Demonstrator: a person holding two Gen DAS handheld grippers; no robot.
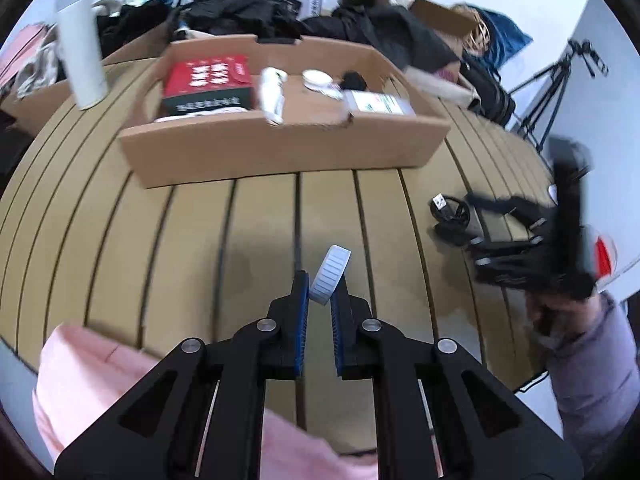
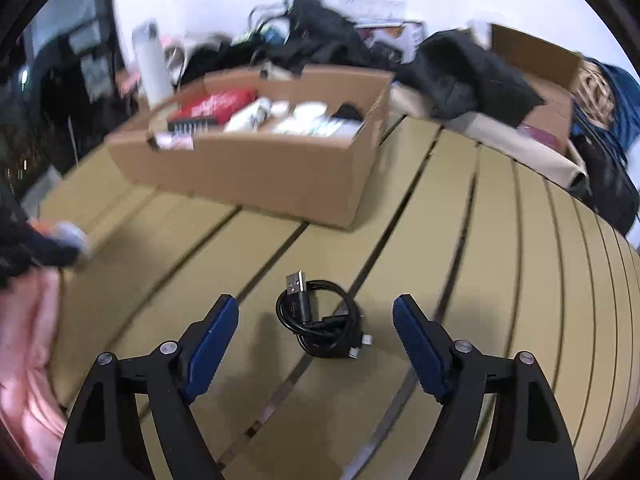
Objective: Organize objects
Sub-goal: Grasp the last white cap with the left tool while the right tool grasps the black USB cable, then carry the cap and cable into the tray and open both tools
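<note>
The left gripper (image 1: 320,292) has its jaws clenched on a small white ribbed roll (image 1: 331,274), which stands tilted between the blue pads, lifted above the slatted bench (image 1: 192,240). The right gripper (image 2: 316,320) has its jaws released and spread wide, one on either side of a coiled black USB cable (image 2: 318,316) that lies flat on the bench; the pads do not touch it. From the left wrist view the same cable sits toward the bench's right side, just beside the right gripper, which is held by a hand with a lilac sleeve (image 1: 592,364).

Farther back, toward the far edge of the bench, stands an open cardboard box (image 1: 280,148). Inside it lie a red and dark packet (image 1: 208,84) at the left, a white tube (image 1: 272,94) in the middle, a round white tin (image 1: 318,78), a small black thing and a flat white pack (image 1: 378,104) at the right. A tall white flask (image 1: 80,48) stands near the far left corner. Pink cloth (image 1: 100,384) lies at the near edge.
</note>
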